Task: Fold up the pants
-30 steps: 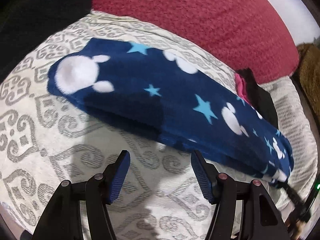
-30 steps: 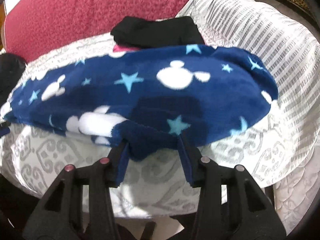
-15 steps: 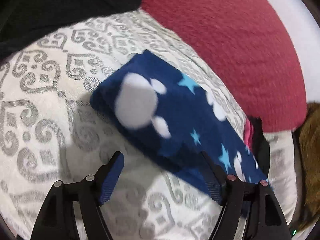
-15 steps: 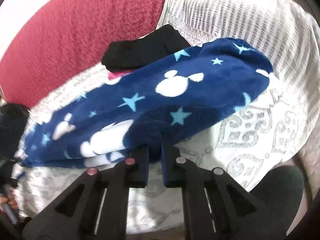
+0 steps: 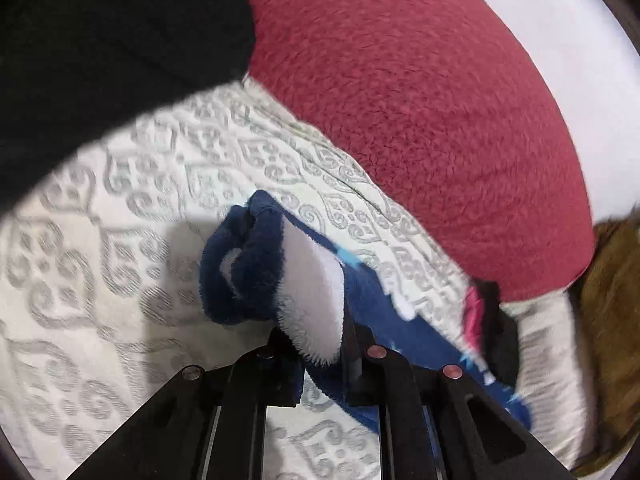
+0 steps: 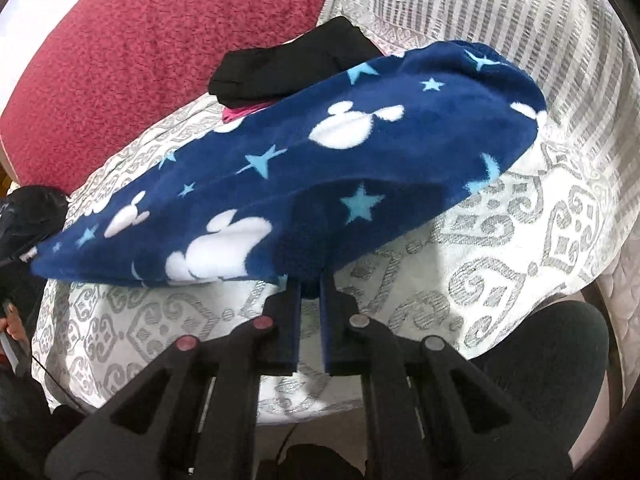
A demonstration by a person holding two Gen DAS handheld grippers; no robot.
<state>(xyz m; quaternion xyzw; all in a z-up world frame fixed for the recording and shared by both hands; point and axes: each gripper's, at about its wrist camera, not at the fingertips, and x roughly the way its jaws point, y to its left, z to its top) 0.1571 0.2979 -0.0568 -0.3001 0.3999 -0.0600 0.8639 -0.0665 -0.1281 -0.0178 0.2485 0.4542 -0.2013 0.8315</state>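
The pants [image 6: 304, 184] are dark blue fleece with white mouse heads and light blue stars, folded into a long strip on a white patterned bedspread [image 6: 520, 232]. My right gripper [image 6: 310, 292] is shut on the strip's near edge around its middle. In the left wrist view my left gripper [image 5: 318, 340] is shut on the bunched end of the pants [image 5: 256, 272], which is lifted off the bedspread [image 5: 100, 240]. The rest of the strip runs away to the right.
A red fleece cushion [image 5: 420, 120] lies along the back. A folded black garment [image 6: 292, 64] over something pink sits behind the pants. A dark cloth [image 5: 100, 40] covers the far left. A striped white cover [image 6: 500, 12] is at the right.
My left gripper moved onto the end of the pants and shut on it, bunching and lifting it. My right gripper closed on the near edge and stays shut there.
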